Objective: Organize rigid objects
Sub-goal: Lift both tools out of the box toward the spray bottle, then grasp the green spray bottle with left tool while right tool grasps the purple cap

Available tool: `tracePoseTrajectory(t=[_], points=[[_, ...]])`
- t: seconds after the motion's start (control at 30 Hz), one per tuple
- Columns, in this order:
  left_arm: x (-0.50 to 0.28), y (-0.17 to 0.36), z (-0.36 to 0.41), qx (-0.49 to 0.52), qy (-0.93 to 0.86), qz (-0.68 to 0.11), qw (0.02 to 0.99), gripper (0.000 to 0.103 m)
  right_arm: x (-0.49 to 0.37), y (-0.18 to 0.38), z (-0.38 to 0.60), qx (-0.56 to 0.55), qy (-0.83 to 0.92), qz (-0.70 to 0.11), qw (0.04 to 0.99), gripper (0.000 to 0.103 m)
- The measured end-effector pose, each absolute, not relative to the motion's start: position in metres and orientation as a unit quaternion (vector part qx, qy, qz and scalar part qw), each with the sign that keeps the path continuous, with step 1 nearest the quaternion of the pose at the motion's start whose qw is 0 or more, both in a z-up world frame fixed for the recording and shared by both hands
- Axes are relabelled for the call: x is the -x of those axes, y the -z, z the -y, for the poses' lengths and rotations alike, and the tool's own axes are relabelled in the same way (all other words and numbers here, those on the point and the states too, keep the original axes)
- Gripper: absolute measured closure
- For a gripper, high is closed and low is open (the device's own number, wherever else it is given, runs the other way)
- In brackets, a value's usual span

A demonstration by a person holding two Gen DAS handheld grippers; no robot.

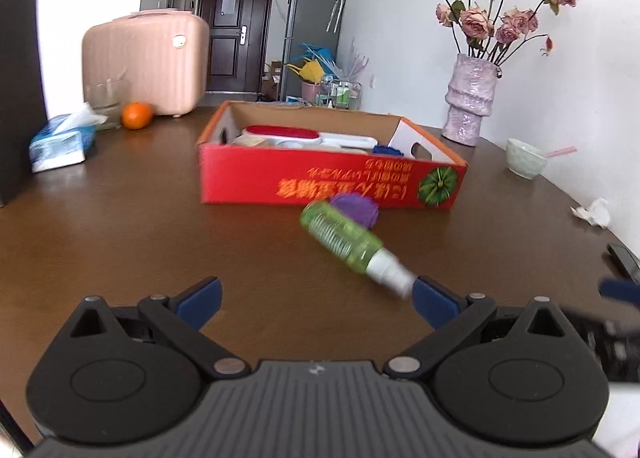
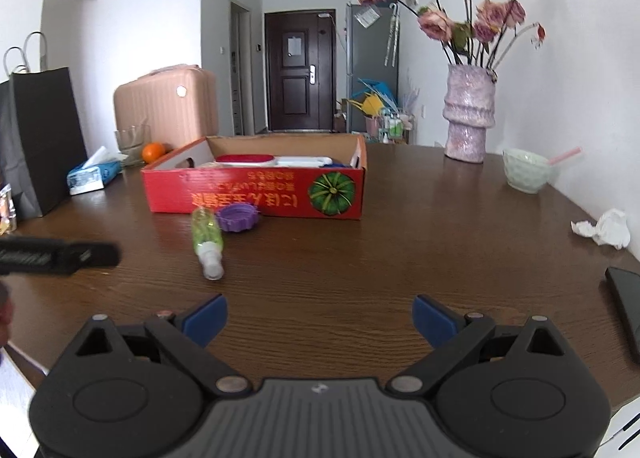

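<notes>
While both grippers hang above the near edge of the bench (image 2: 400,242), neither holds anything: the left gripper (image 1: 316,298) has its fingers spread wide and empty, and the right gripper (image 2: 319,318) likewise.

The green spray bottle (image 1: 344,242) lies on its side on the bare wood, just in front of the red cardboard box (image 1: 332,181). Its long axis runs obliquely, base toward the box and white nozzle toward the grippers. In the left wrist view the nozzle tip sits just beside the right-hand blue finger (image 1: 434,304), ahead and right of the gap; whether they touch cannot be told because of blur. In the right wrist view the bottle (image 2: 206,242) lies well ahead and to the left. Judgement: the left gripper is the nearer, and would need to shift right and turn across the bottle's axis.

A purple lid (image 2: 238,217) rests beside the bottle's base, close to the box front. The box already holds several items.

The surface is dark wood-grain, flat. A vase of roses (image 2: 468,113), a pale bowl (image 2: 526,173), crumpled tissue (image 2: 604,227), a tissue pack (image 1: 60,141), an orange (image 1: 137,115) and a pink suitcase (image 1: 146,57) stand well apart.
</notes>
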State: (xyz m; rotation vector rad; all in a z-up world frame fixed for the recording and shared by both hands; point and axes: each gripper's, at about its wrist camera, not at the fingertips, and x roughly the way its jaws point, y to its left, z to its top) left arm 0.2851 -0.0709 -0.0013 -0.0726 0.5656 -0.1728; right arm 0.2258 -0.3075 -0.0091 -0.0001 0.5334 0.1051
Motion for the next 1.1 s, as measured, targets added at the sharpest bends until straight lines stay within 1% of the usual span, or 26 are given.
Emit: tracePoseTrajectory(t=[0.2, 0.33, 0.37, 0.4, 0.43, 0.47, 0.5, 0.53, 0.6, 0.67, 0.7, 0.73, 0.77, 0.8, 0.87, 0.93, 1.0, 1.03, 1.07, 1.1], points=[[-0.356, 0.015, 0.114, 0.034, 0.078, -0.298, 0.951, 0.0, -0.248, 0.019, 0.326, -0.016, -0.032, -0.273, 0.961, 0.004], [-0.38, 0.034, 0.129, -0.01, 0.082, -0.311, 0.947, 0.002, -0.263, 0.025, 0.332, -0.017, -0.026, -0.279, 0.96, 0.004], [-0.38, 0.039, 0.128, -0.015, 0.086, -0.31, 0.947, 0.007, -0.266, 0.027, 0.333, -0.017, -0.026, -0.28, 0.96, 0.004], [-0.379, 0.041, 0.126, -0.018, 0.091, -0.31, 0.946, 0.019, -0.27, 0.028, 0.333, -0.017, -0.029, -0.281, 0.959, 0.004], [-0.379, 0.043, 0.121, -0.015, 0.096, -0.315, 0.944, 0.027, -0.275, 0.029, 0.331, -0.015, -0.033, -0.282, 0.959, 0.004], [-0.376, 0.043, 0.112, -0.004, 0.107, -0.314, 0.943, 0.045, -0.28, 0.03, 0.33, -0.011, -0.039, -0.282, 0.958, 0.004], [-0.373, 0.042, 0.104, -0.001, 0.111, -0.309, 0.944, 0.057, -0.286, 0.03, 0.327, -0.009, -0.044, -0.283, 0.958, 0.004], [-0.369, 0.04, 0.096, -0.005, 0.11, -0.304, 0.946, 0.059, -0.294, 0.029, 0.323, -0.006, -0.05, -0.284, 0.958, 0.004], [-0.362, 0.038, 0.077, -0.019, 0.099, -0.3, 0.949, 0.065, -0.311, 0.026, 0.312, -0.001, -0.07, -0.278, 0.958, 0.004], [-0.359, 0.036, 0.06, -0.026, 0.091, -0.301, 0.949, 0.065, -0.329, 0.023, 0.299, 0.006, -0.089, -0.272, 0.958, 0.004], [-0.358, 0.034, 0.056, -0.027, 0.096, -0.299, 0.949, 0.063, -0.342, 0.023, 0.289, 0.014, -0.1, -0.275, 0.956, 0.004], [-0.36, 0.033, 0.053, -0.03, 0.103, -0.294, 0.95, 0.059, -0.353, 0.022, 0.28, 0.025, -0.106, -0.278, 0.954, 0.004], [-0.363, 0.034, 0.052, -0.036, 0.111, -0.286, 0.951, 0.046, -0.363, 0.022, 0.272, 0.034, -0.108, -0.28, 0.953, 0.004], [-0.367, 0.034, 0.052, -0.045, 0.115, -0.279, 0.952, 0.037, -0.374, 0.022, 0.263, 0.043, -0.112, -0.281, 0.952, 0.004], [-0.379, 0.036, 0.053, -0.06, 0.126, -0.281, 0.95, 0.035, -0.395, 0.025, 0.247, 0.048, -0.129, -0.29, 0.947, 0.007], [-0.396, 0.038, 0.05, -0.038, 0.139, -0.297, 0.944, 0.04, -0.412, 0.028, 0.236, 0.044, -0.145, -0.309, 0.939, 0.012], [-0.416, 0.042, 0.043, -0.01, 0.146, -0.321, 0.936, 0.05, -0.423, 0.031, 0.229, 0.039, -0.157, -0.318, 0.934, 0.013], [-0.421, 0.041, 0.039, 0.0, 0.143, -0.317, 0.938, 0.052, -0.43, 0.033, 0.225, 0.038, -0.159, -0.325, 0.932, 0.014], [-0.426, 0.042, 0.037, 0.008, 0.142, -0.319, 0.937, 0.06, -0.434, 0.034, 0.222, 0.04, -0.16, -0.327, 0.931, 0.017], [-0.429, 0.042, 0.035, 0.015, 0.145, -0.318, 0.937, 0.072, -0.438, 0.036, 0.22, 0.041, -0.162, -0.329, 0.93, 0.019]])
